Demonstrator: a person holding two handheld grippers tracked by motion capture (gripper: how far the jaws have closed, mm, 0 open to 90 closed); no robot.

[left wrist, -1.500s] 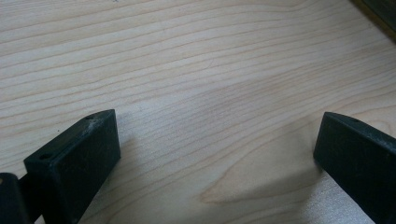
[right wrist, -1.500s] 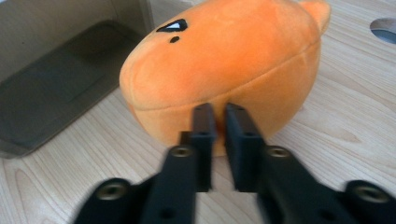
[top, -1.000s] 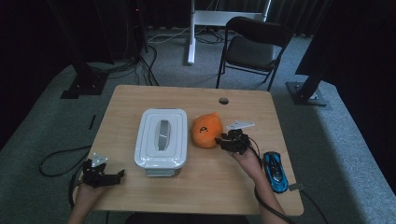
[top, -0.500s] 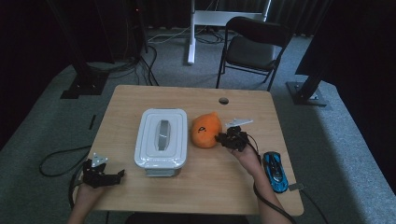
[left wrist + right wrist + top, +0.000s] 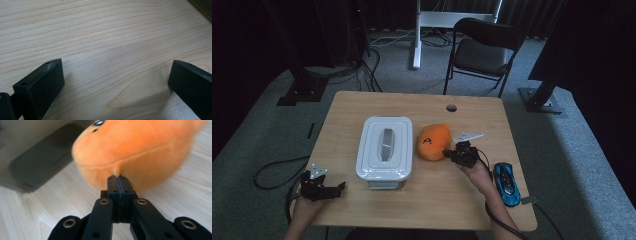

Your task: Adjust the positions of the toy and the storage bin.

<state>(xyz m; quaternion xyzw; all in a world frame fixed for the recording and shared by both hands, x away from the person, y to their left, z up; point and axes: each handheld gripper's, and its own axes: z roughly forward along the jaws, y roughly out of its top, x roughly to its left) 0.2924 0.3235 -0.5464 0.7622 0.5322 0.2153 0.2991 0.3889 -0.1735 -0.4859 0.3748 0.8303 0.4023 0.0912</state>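
Right claw (image 5: pixel 117 178): jaws have just been closing and are now pressing flat together, pinching a small fold of fabric on the orange plush toy (image 5: pixel 140 152); a nub of plush is bunching up just above the tips.
Plush toy, place: lying on the wooden worktop (image 5: pixel 362 107), just beside the white lidded container (image 5: pixel 385 147), on that container's right in the high view; the right claw (image 5: pixel 451 152) is meeting its near right edge.
Change: a second ago the jaws were standing partly apart at the toy; now they are biting.
Meaning: the grip looks made, though it is on a thin pinch only, so a lift may be slipping off.
Left claw (image 5: pixel 115 80): hanging wide apart over bare wood, holding nothing, sitting idle at the near left corner (image 5: pixel 319 186).
Also present: blue toy car (image 5: pixel 507 182), resting untouched near the right forearm.
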